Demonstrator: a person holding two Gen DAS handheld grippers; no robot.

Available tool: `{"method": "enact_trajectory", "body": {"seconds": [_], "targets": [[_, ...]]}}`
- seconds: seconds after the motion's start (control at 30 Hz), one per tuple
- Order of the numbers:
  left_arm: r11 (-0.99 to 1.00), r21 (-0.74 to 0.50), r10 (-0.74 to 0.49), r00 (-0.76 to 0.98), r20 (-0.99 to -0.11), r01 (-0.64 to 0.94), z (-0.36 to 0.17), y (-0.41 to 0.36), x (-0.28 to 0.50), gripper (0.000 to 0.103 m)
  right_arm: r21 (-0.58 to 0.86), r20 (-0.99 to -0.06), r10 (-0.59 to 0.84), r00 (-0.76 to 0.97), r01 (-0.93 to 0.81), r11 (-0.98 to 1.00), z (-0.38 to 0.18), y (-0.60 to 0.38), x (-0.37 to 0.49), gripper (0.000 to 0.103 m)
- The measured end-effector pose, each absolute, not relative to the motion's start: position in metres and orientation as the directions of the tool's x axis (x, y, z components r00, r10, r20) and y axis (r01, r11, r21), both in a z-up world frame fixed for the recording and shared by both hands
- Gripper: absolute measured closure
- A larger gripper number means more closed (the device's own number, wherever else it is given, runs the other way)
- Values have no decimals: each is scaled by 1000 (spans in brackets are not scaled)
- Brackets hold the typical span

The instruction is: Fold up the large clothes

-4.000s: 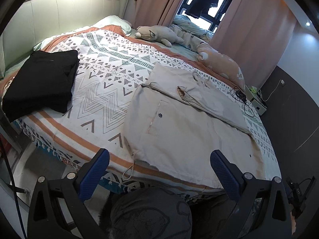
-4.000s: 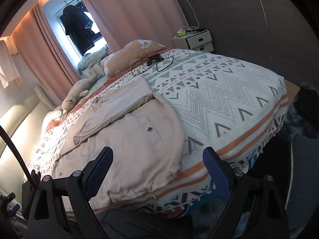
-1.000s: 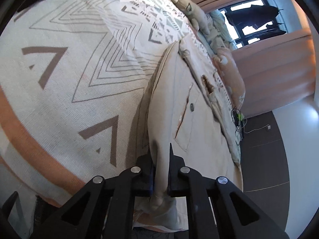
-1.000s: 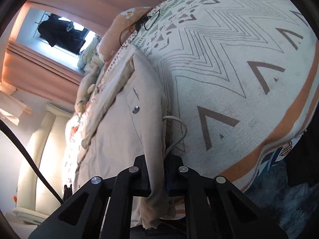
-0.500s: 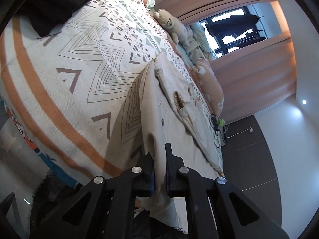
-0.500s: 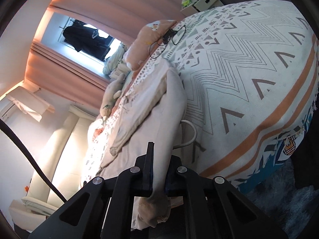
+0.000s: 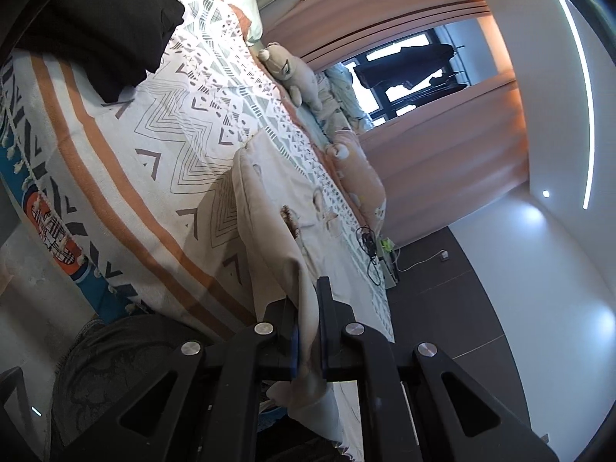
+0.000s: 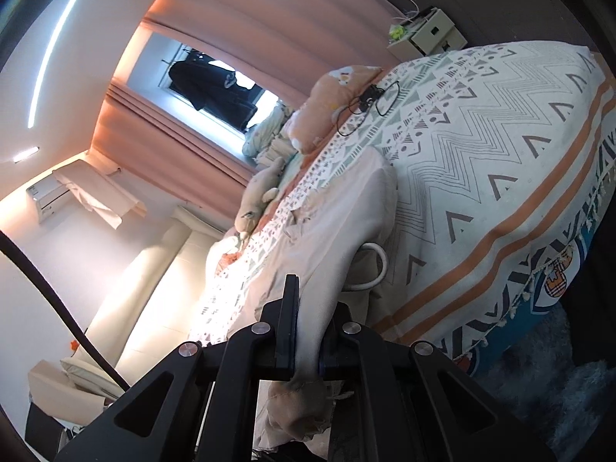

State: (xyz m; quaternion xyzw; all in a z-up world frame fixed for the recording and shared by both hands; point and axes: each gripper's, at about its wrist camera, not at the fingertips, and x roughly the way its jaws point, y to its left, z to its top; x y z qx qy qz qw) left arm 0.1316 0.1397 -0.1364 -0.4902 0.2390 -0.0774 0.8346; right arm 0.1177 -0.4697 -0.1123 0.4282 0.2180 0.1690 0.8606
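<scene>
My left jaws (image 7: 308,331) are clamped on one corner of the beige jacket (image 7: 269,208), my right jaws (image 8: 308,327) on another. The pinched hem is lifted off the bed (image 7: 127,161) while the rest of the jacket lies across its patterned cover. A black folded pile (image 7: 100,27) sits at the bed's far left, plush toys (image 7: 292,73) by the curtain (image 7: 435,154). A white cord (image 8: 375,265) loops beside the jacket.

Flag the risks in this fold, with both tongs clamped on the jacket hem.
1. Each grip is a thin pinch: left tongs, right tongs. The beige jacket could slip out mid-lift.
2. The drawcord loops loose and may get trapped in the fold.
3. Carried too far, the hem could reach the black cable beside the pillow.
</scene>
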Motion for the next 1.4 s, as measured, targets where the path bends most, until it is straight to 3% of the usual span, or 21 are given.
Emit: {"method": "enact_trajectory", "body": {"seconds": [0.5,0.8,1.13,1.4], "targets": [[472,-881,-358,914,-191,1,-104,139,78,94,839,-116,513,850,-192,509,-104,-497,76,99],[448,-893,-353,925,-143,33,-92,144,86,94,851,-92,515,852,-202,486,-111,-508,92,99],[448,-893,-323,939,-120,40,-70,157,145,94,848,-37,492,870,-233,476,-96,-505,161,99],[438,-898,-333,935,-121,39,-48,164,222,94,849,-44,481,876,-220,480,-76,-493,245,99]]}}
